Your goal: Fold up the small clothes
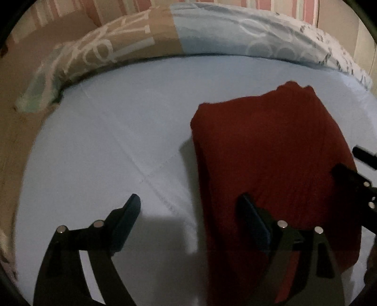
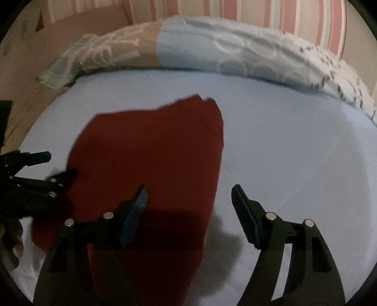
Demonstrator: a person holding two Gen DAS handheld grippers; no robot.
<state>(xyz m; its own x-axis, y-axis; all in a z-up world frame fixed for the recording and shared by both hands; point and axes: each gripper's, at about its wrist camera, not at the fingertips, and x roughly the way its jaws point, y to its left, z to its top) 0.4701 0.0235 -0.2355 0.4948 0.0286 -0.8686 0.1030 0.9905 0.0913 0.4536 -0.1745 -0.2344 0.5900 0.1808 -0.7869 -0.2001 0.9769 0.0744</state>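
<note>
A dark red garment [image 1: 271, 150] lies folded into a long strip on the light blue sheet [image 1: 106, 141]. It also shows in the right wrist view [image 2: 153, 150]. My left gripper [image 1: 190, 200] is open and empty over the garment's left edge, its right finger above the cloth. My right gripper [image 2: 189, 191] is open and empty over the garment's right edge, its left finger above the cloth. Each gripper shows at the side of the other's view: the right one [image 1: 348, 162], the left one [image 2: 59, 164].
A rolled patterned blanket [image 1: 165, 40], tan and pale blue, lies along the far edge of the sheet, also in the right wrist view [image 2: 188, 44]. A striped pink wall or curtain [image 2: 271, 14] stands behind it. Tan bedding [image 1: 14, 141] borders the left.
</note>
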